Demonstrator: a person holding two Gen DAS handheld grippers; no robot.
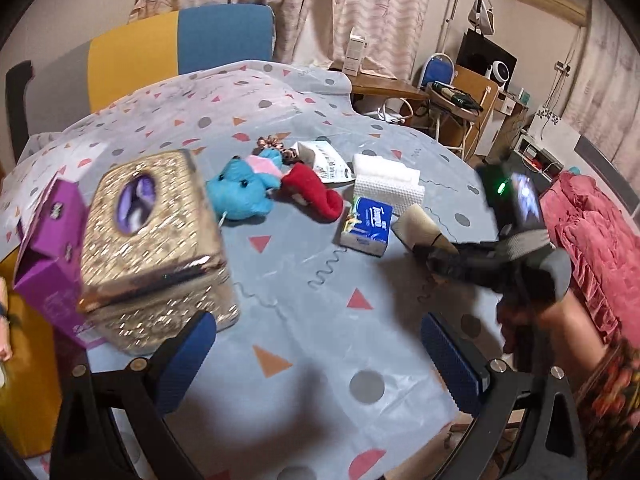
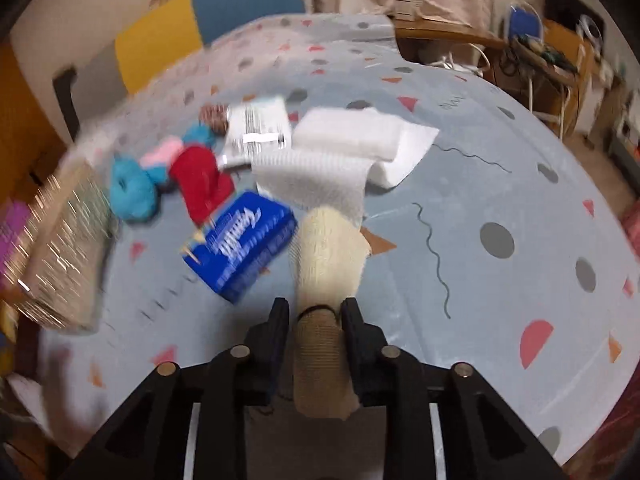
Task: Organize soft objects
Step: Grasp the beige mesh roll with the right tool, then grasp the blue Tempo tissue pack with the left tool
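In the right wrist view my right gripper is shut on a beige rolled cloth, held just above the tablecloth. A blue tissue pack lies left of it and a white waffle cloth lies behind. From the left wrist view the same roll sticks out of the right gripper, next to the tissue pack. My left gripper hangs open over bare cloth with nothing between its blue pads. A blue plush and a red plush lie mid-table.
A glittery gold box and a purple carton stand at the left edge. White foam blocks and a printed packet lie behind the plush toys. A chair stands beyond the patterned tablecloth. A person's hand holds the right gripper.
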